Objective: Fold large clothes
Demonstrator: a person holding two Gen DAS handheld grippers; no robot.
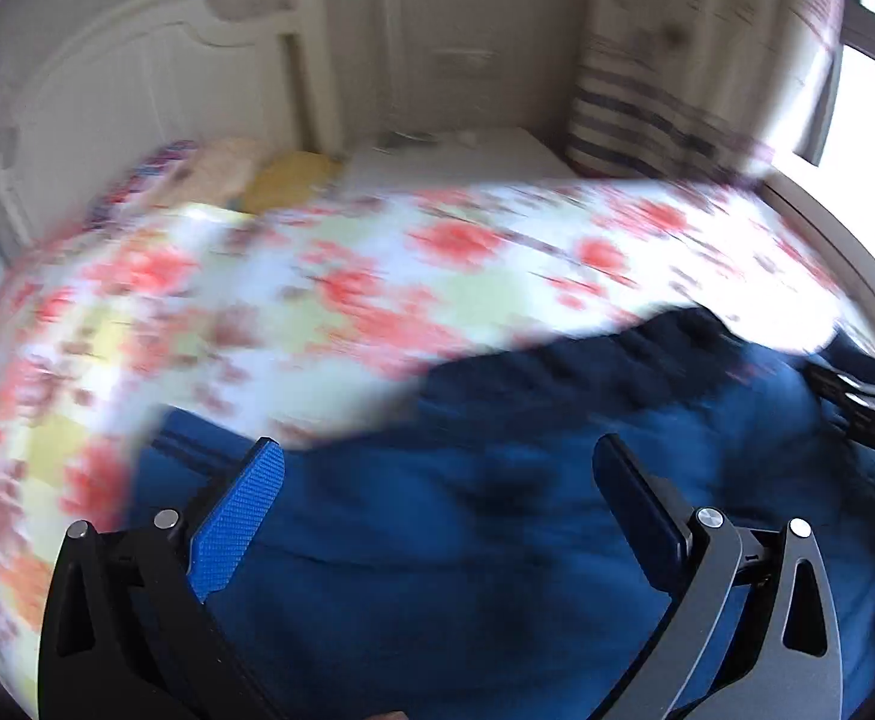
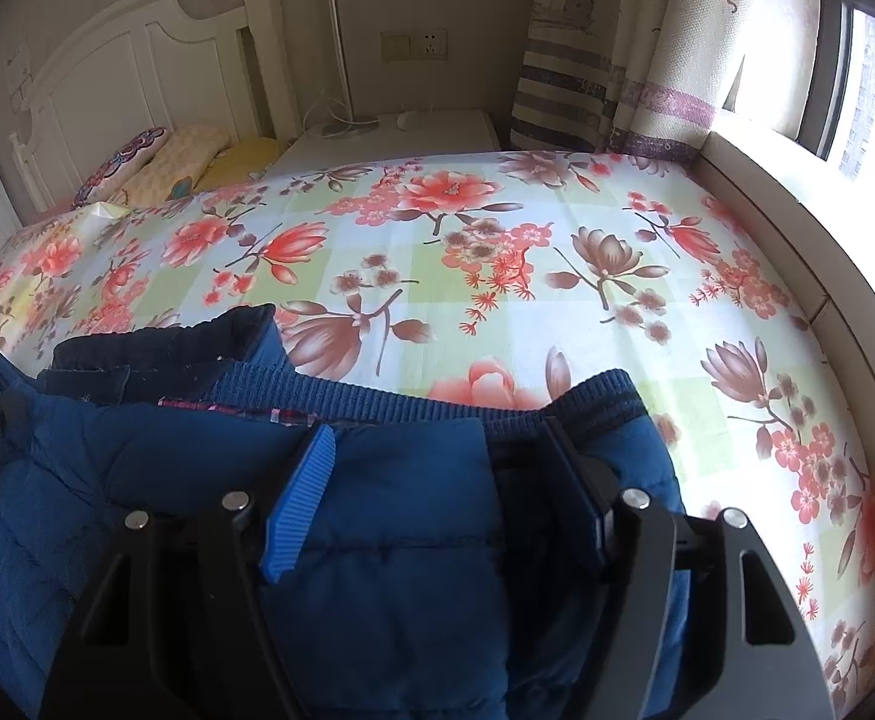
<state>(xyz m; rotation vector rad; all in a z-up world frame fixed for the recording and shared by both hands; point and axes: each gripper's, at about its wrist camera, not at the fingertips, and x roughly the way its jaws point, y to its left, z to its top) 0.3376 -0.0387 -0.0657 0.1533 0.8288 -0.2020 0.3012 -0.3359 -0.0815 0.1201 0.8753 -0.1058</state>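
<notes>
A blue padded jacket [image 2: 389, 540] with a ribbed hem [image 2: 341, 390] and a dark collar [image 2: 167, 342] lies on the floral bed sheet [image 2: 497, 252]. My right gripper [image 2: 437, 468] hovers low over it, jaws open. A padded panel of the jacket sits between the fingers, with a dark gap beside the right finger [image 2: 575, 480]. In the blurred left wrist view my left gripper [image 1: 437, 462] stands open above the jacket [image 1: 467, 540], nothing between its blue pads [image 1: 239, 516]. The right gripper [image 1: 869, 402] shows at that view's right edge.
A white headboard [image 2: 137, 72] and pillows [image 2: 185, 156] are at the far left. A white bedside table [image 2: 389, 132] with a lamp stands behind the bed. Curtains [image 2: 617, 60] and a bright window [image 2: 869, 90] with a ledge run along the right.
</notes>
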